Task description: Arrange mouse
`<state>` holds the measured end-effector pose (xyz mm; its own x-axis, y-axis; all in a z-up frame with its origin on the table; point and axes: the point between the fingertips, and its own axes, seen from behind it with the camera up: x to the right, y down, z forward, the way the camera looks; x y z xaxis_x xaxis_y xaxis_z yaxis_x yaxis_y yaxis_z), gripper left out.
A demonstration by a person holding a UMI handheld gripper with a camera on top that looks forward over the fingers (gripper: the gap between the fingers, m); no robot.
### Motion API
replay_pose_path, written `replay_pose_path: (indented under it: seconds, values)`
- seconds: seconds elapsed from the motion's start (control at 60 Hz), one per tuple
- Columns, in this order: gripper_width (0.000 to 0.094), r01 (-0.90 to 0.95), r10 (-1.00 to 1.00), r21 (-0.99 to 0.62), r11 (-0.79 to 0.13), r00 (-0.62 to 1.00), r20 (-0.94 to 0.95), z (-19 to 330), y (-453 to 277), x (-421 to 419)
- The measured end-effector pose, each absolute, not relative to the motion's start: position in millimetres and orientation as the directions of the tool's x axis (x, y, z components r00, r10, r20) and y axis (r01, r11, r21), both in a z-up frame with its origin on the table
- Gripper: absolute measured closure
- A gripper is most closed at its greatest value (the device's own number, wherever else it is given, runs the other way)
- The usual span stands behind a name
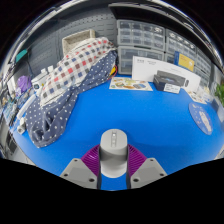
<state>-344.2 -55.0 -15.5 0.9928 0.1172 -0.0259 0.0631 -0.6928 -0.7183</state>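
A grey computer mouse with a scroll wheel on top sits between my two fingers, its nose pointing away from me. Both purple pads press against its sides, so my gripper is shut on the mouse. Under it lies the blue table surface. The mouse's rear end is hidden between the finger bases.
A checked and star-patterned cloth lies heaped at the far left of the blue surface. White boxes and a flat printed card stand at the far edge, with drawer cabinets behind them. A round dark object sits at the right.
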Motion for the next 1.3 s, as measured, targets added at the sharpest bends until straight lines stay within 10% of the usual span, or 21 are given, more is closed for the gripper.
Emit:
replay_pose_path:
  seconds: [0.15,0.467,0.633,1.067,1.3]
  values:
    - [0.0593,0.072,0.150,-0.708,-0.703,0.987,-0.049,0.9,-46.8,-341.2]
    - [0.0591,0.049,0.149,-0.904,-0.426,0.989,-0.017,224.4,49.7,-201.4]
    - [0.0591,0.072,0.079,-0.930,-0.360,0.996,0.047,273.5,80.8,-68.5]
    - [0.0594,0.009,0.003,-0.735,-0.679,1.000,0.009,51.6,93.5,81.9]
    - [0.0577,-0.038,-0.003,-0.690,-0.722,0.999,-0.052,-6.4,80.3,82.0]
